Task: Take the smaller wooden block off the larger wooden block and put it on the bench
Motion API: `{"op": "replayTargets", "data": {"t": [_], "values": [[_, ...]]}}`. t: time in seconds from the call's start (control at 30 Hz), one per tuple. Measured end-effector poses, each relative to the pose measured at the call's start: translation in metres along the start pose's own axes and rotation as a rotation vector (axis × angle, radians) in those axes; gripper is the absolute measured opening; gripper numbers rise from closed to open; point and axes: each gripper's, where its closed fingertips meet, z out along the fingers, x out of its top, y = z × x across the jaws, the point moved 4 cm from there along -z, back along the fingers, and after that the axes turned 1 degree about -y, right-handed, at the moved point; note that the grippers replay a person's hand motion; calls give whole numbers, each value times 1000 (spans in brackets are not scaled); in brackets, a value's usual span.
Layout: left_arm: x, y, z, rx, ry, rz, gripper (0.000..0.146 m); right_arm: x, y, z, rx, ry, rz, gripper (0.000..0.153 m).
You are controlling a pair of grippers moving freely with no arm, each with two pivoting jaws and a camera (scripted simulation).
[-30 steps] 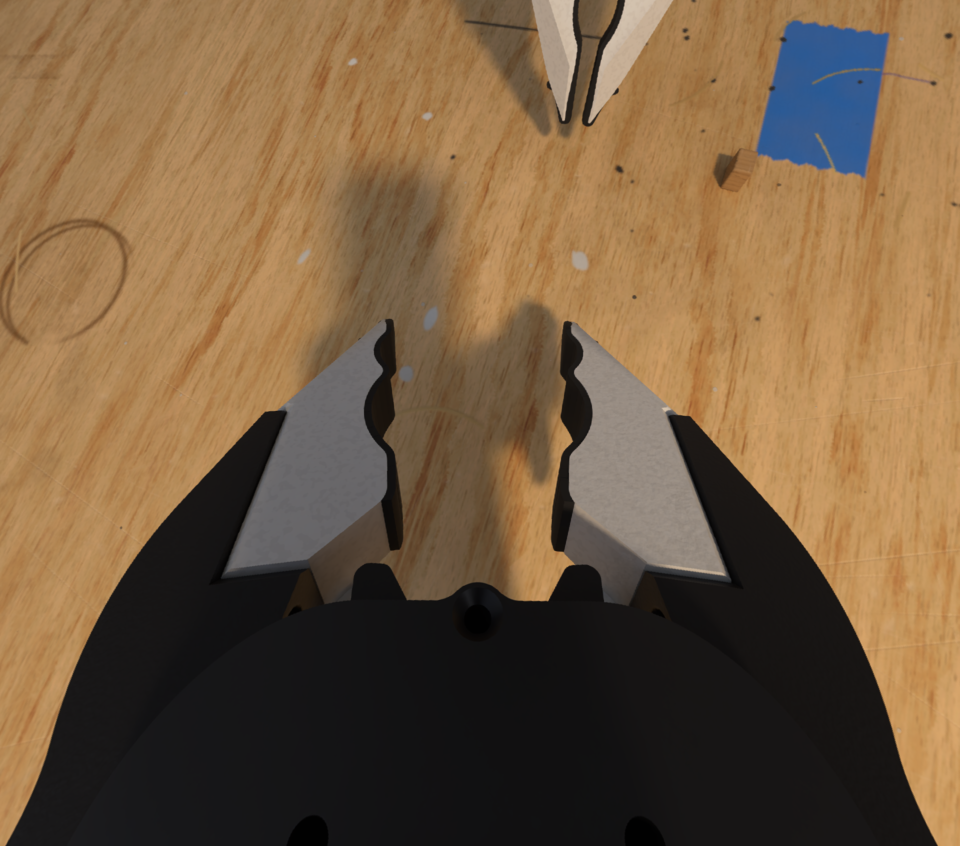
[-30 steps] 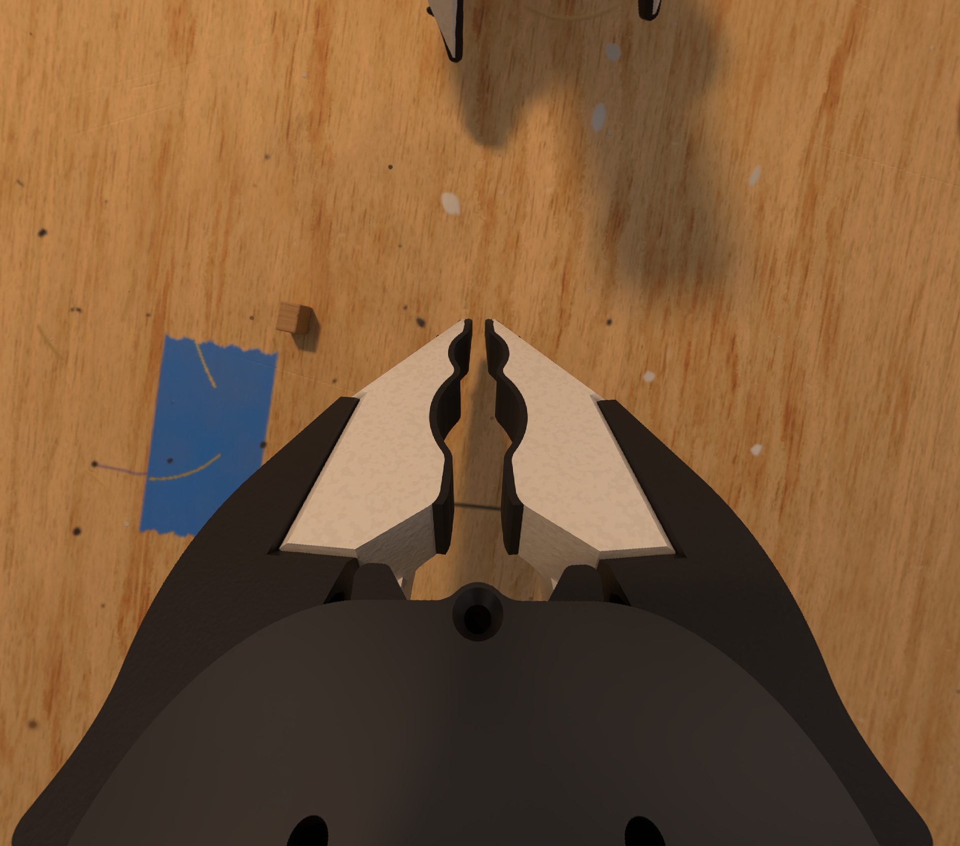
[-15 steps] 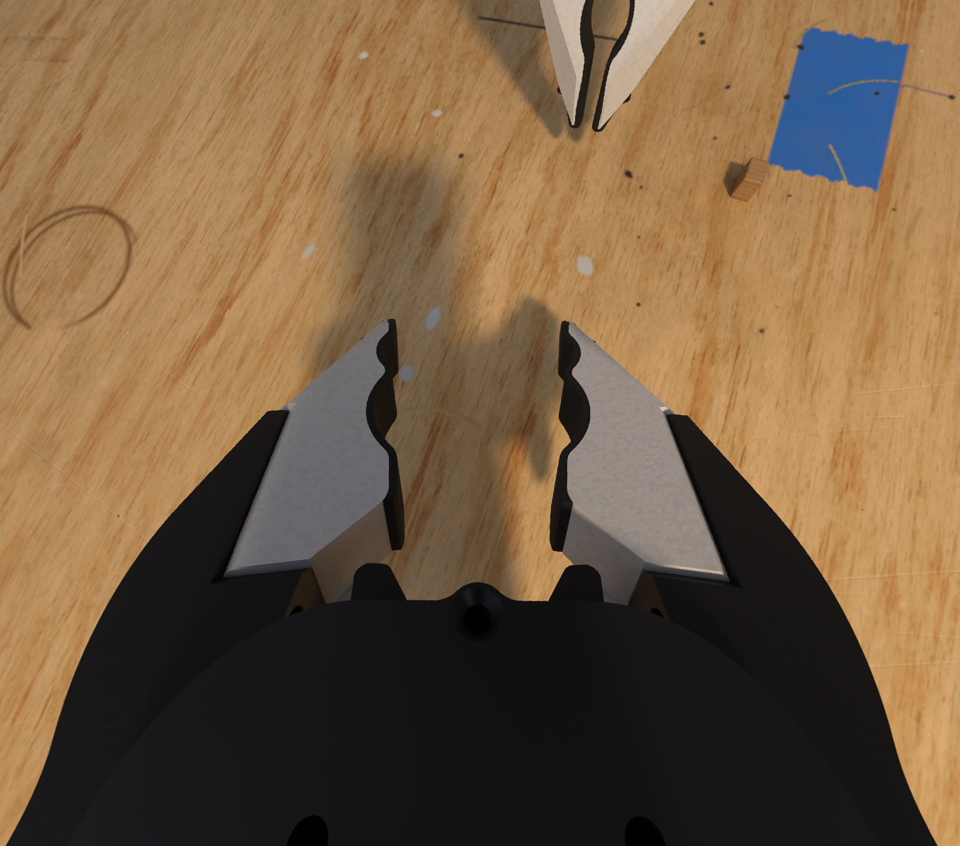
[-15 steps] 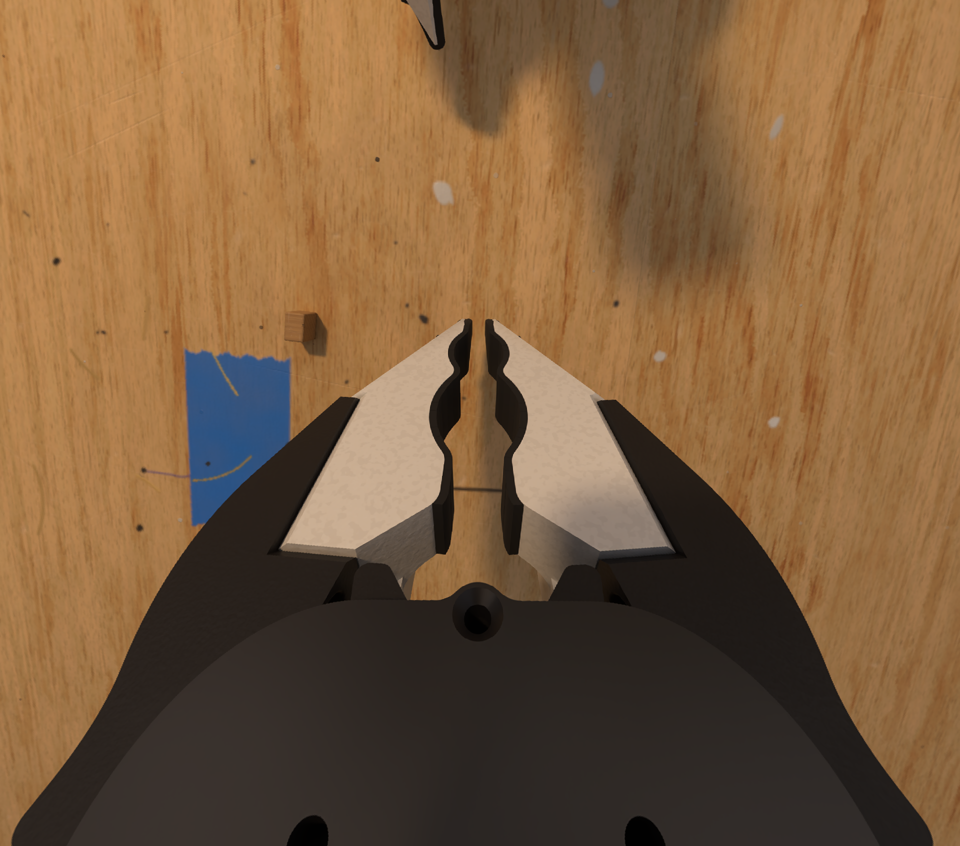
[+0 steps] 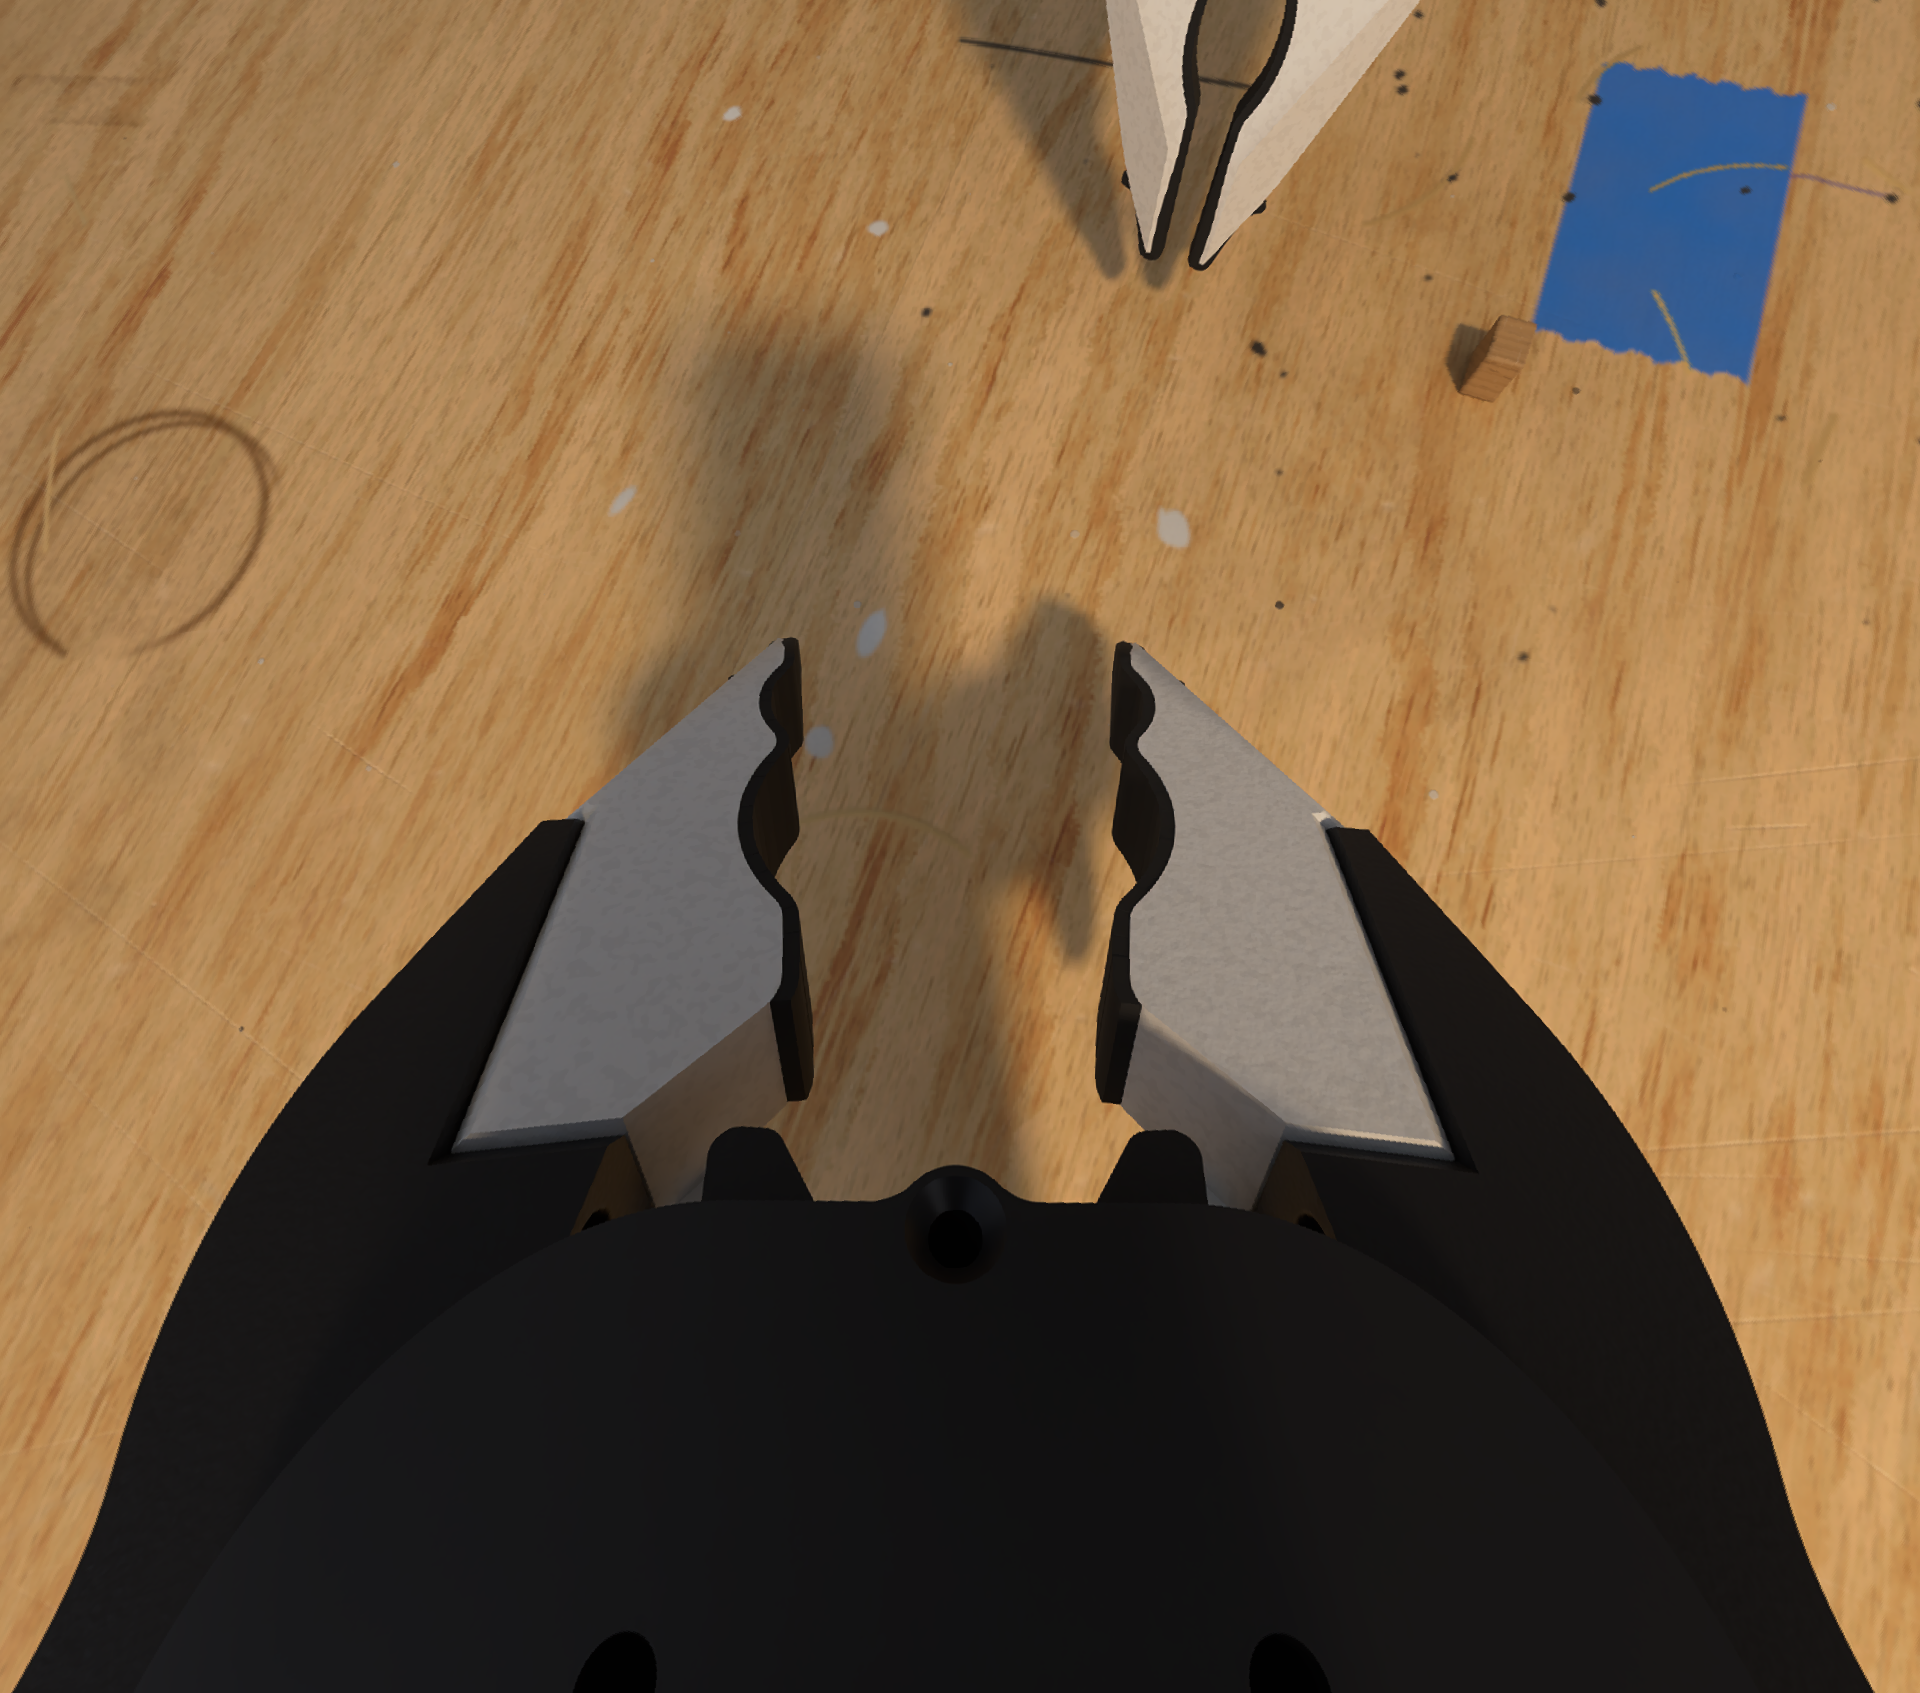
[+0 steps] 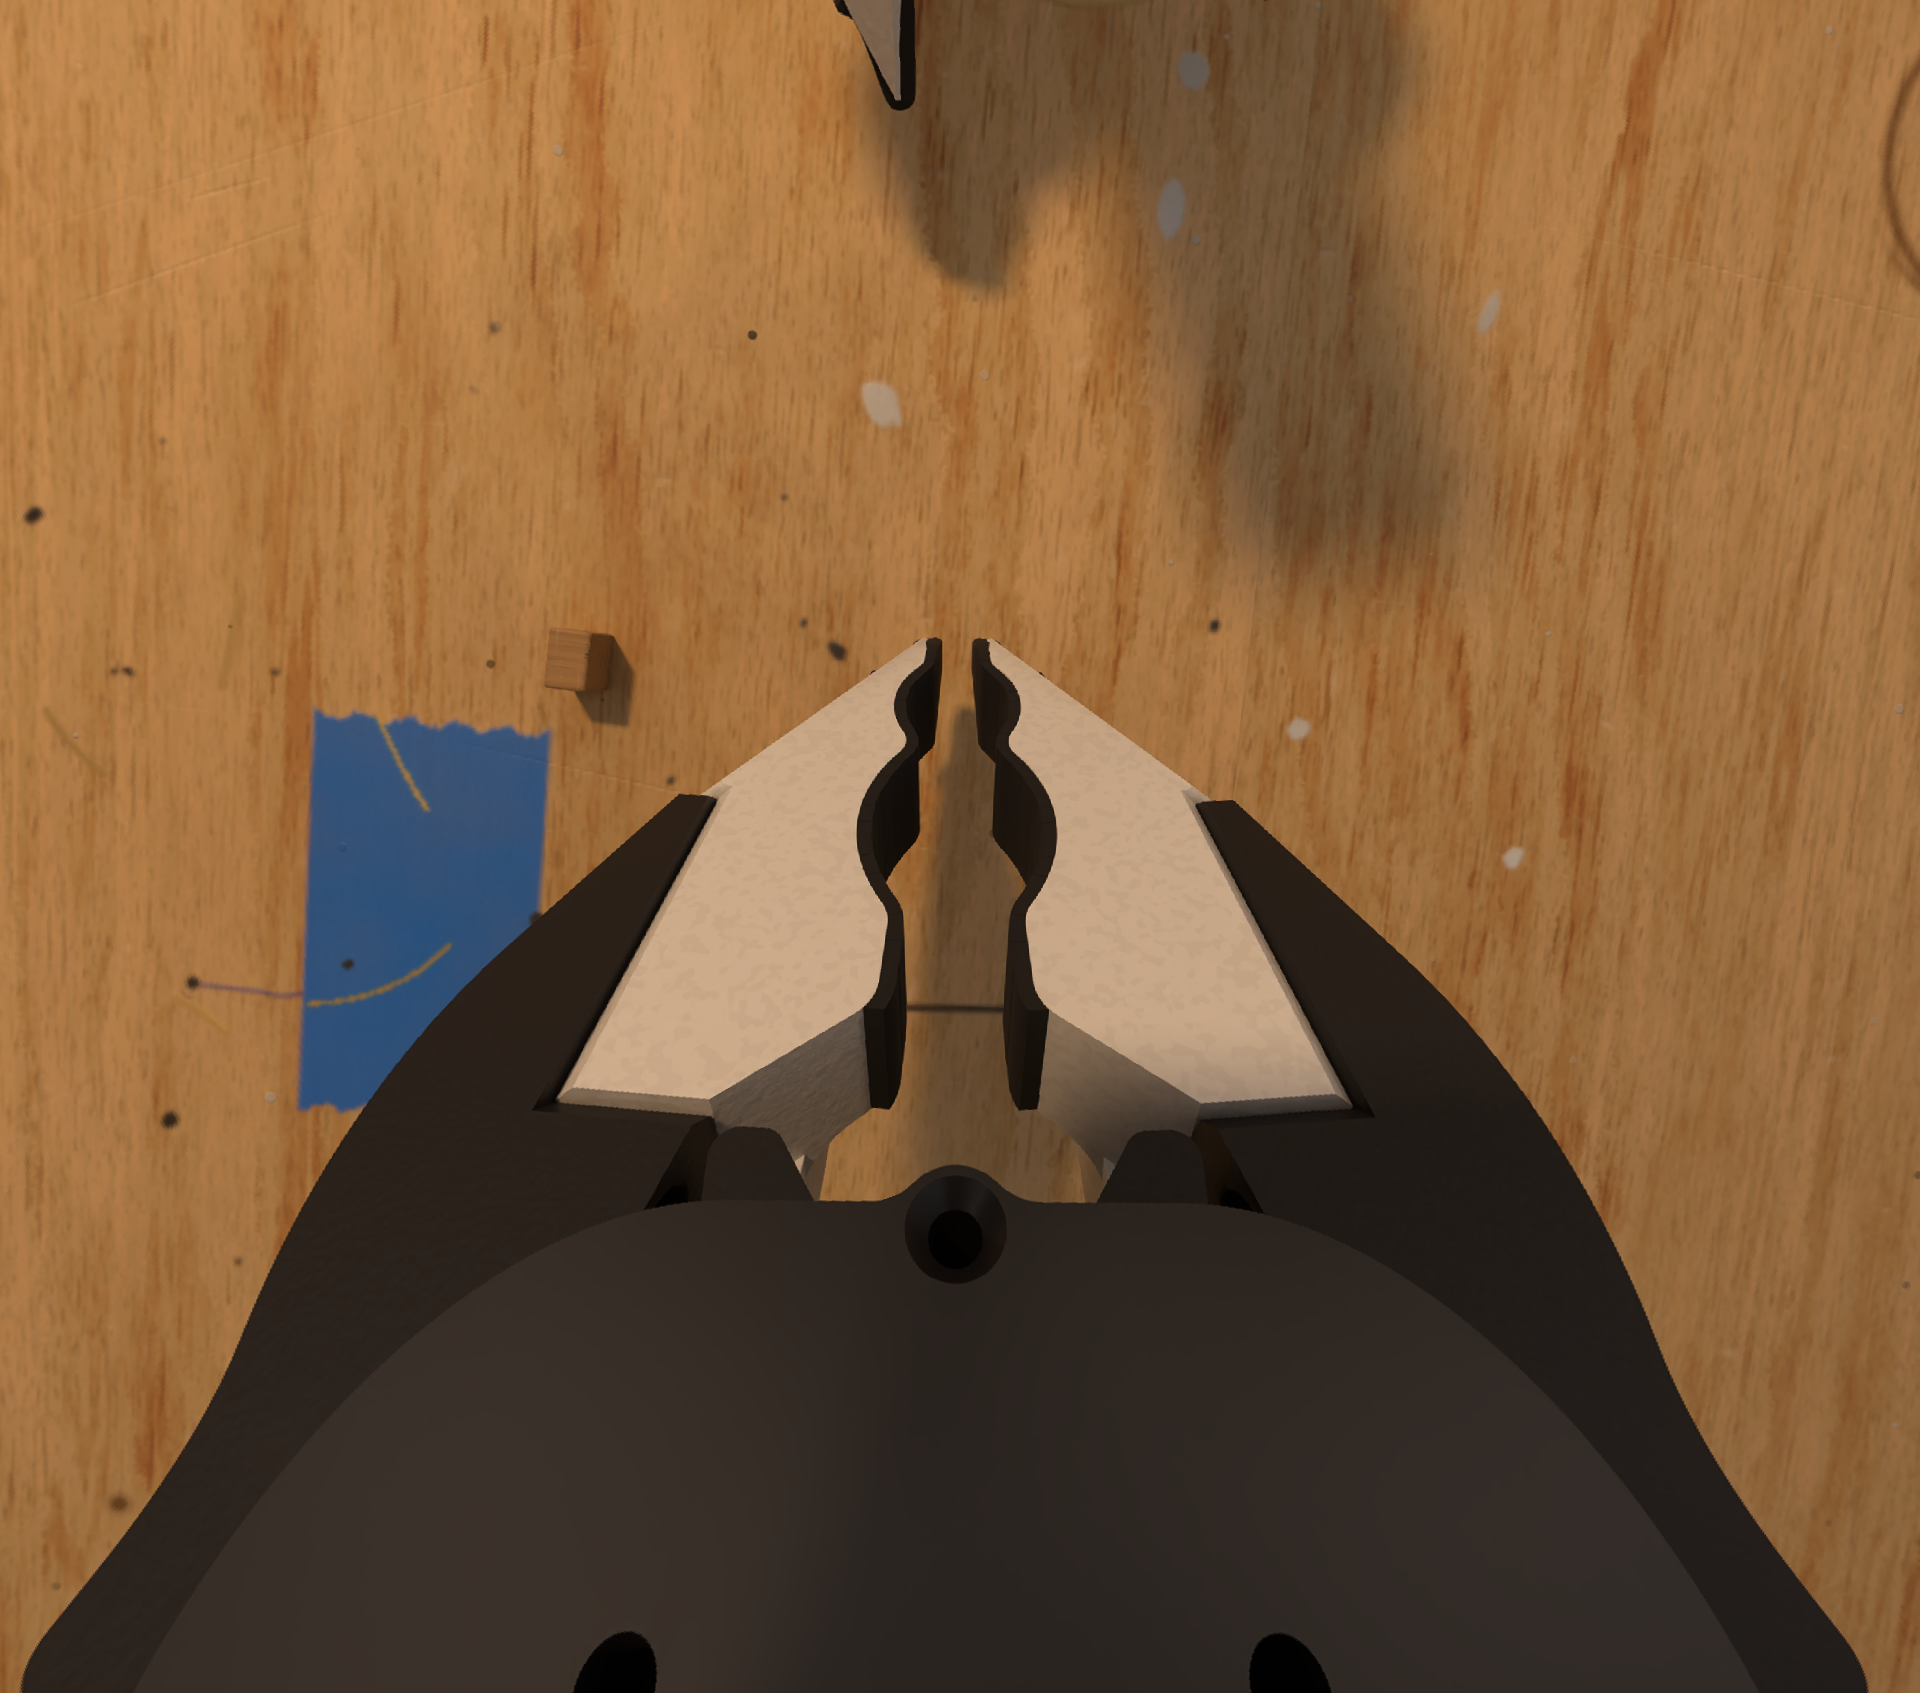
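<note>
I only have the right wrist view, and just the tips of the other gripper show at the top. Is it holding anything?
Observer: No. The left wrist view shows the left gripper open, with only bare bench between its fingers.
Operator: Any larger block there? I see one small block.
Observer: None. It shows only that small block by the blue tape, off to the side of the right gripper.
Operator: What's the curved line at my right edge?
Observer: A nearly closed dark ring mark on the wood.
</note>
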Motion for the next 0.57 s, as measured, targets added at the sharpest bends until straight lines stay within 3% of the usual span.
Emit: {"op": "replayTargets", "data": {"t": [0.57], "values": [[0,0,-1,-7,3,-2,58,-1,-1,-2,11,68,38,11]]}}
